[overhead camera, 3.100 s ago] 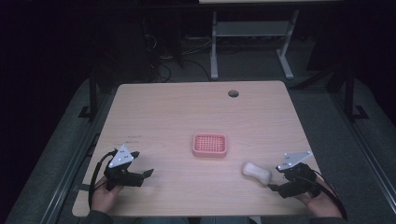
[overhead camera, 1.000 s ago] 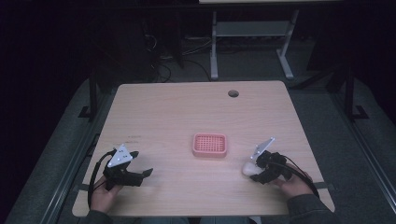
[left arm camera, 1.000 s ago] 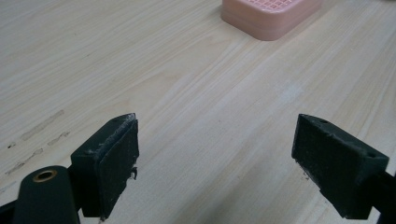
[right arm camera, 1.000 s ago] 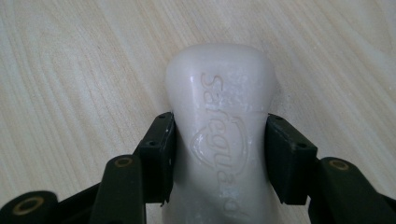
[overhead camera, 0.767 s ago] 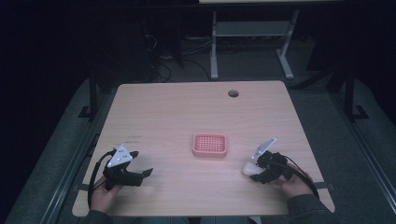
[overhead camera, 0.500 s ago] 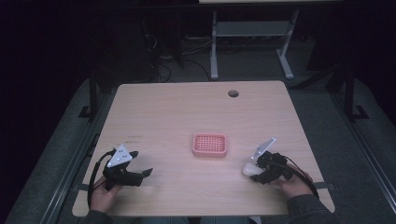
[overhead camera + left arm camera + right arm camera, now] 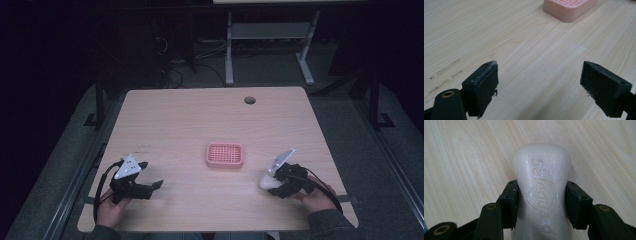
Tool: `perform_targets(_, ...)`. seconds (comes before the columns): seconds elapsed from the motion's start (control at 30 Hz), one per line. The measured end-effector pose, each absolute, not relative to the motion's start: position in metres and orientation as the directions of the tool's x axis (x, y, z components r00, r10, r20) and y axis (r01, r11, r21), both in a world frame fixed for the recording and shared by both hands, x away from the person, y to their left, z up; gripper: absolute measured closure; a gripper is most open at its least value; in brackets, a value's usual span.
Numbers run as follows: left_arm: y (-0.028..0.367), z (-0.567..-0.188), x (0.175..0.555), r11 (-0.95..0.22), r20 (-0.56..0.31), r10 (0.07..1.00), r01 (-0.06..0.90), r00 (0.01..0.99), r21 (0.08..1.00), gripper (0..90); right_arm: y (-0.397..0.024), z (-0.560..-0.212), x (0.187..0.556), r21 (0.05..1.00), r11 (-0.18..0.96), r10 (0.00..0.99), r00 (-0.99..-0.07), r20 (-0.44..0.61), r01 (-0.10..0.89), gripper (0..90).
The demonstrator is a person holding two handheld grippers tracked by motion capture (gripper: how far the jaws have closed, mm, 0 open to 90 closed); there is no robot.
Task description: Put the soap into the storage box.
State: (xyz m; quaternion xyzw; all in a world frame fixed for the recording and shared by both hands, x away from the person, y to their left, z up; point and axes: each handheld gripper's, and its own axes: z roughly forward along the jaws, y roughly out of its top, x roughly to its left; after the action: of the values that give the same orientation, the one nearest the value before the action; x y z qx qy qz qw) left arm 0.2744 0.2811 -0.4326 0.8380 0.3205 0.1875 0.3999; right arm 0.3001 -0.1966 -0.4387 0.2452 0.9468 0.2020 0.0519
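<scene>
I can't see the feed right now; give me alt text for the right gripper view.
A white soap bar embossed "Safeguard" sits clamped between the right gripper's two black jaws, their pads pressed against its sides. Beneath it lies a pale wooden table.

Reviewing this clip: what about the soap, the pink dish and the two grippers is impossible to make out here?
- Soap bar: near end cut off by the bottom edge in the right gripper view; underside hidden.
- Soap bar's embossed lettering: too small in the high view.
- Pink soap dish: far part cut off by the top edge, left gripper view.
- Left gripper: body below the frame.
</scene>
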Motion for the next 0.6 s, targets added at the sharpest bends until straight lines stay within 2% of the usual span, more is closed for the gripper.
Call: perform_targets(0.6,0.281,-0.432,0.274,-0.466,0.052,0.691,0.389,0.721,0.795,14.5,-0.186,-0.411,0.311,0.432,0.811,0.451,-0.892,-0.03,0.395,48.9)
